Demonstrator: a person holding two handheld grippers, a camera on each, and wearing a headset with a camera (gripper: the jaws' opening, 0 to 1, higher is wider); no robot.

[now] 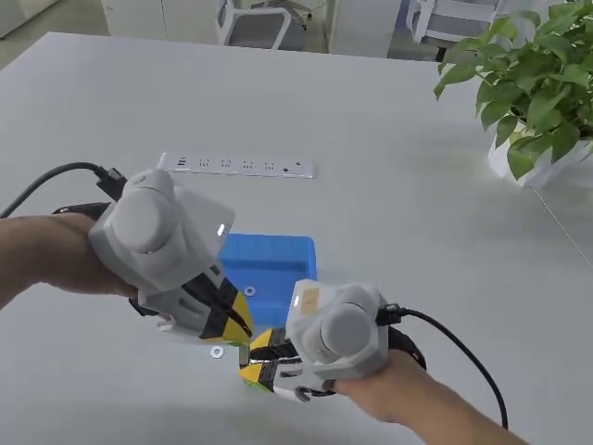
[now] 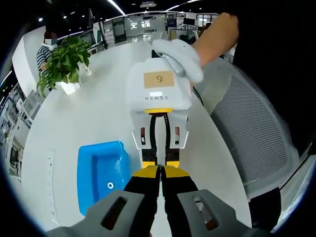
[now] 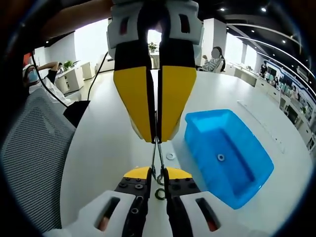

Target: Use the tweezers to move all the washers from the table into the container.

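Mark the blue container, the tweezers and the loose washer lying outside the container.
blue container [image 3: 237, 175]: right gripper view, bare inner floor.
tweezers [image 3: 154, 163]: right gripper view, metal leg.
loose washer [image 1: 217, 351]: head view, the ring itself.

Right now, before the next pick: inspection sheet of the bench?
Surface: white table.
Job's things: blue container holds one washer; another washer lies on the table; tweezers run between the grippers.
Clutter: power strip.
Grippers: left gripper and right gripper face each other, jaws of both closed on the tweezers.
Cables: black cable on left gripper, second cable on right.
Surroundings: potted plant, mesh chair.
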